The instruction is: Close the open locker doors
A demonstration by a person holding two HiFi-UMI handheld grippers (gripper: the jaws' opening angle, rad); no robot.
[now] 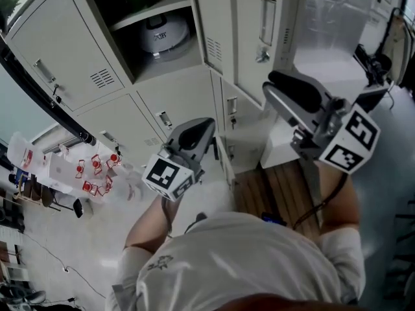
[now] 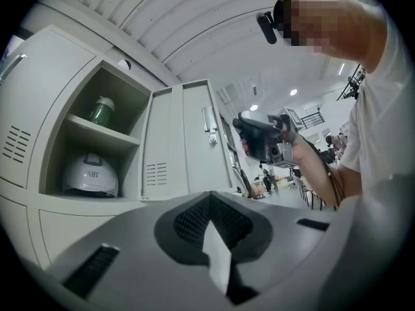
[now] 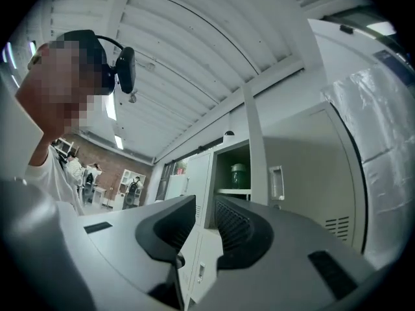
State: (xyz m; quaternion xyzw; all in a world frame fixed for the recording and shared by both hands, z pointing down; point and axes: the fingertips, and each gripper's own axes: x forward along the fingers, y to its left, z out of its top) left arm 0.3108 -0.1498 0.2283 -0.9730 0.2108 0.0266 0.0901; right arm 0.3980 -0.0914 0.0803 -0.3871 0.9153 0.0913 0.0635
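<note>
An upper locker compartment (image 1: 152,18) stands open, with a white helmet (image 1: 160,34) under its shelf and a green jar (image 2: 101,111) on the shelf. Its door (image 1: 256,31) is swung out to the right, and the handle (image 1: 267,20) faces me. My right gripper (image 1: 268,84) hovers just below that door's edge, jaws open with nothing between them; in its own view (image 3: 204,229) the compartment and the door (image 3: 305,173) lie ahead. My left gripper (image 1: 205,127) is lower, in front of the shut lower doors, its jaws shut and empty (image 2: 211,209).
Shut locker doors (image 1: 55,57) surround the open one. A plastic-wrapped cabinet (image 1: 334,18) stands to the right. A wooden bench (image 1: 275,190) is below my right arm. A table with red items (image 1: 94,170) stands at the left.
</note>
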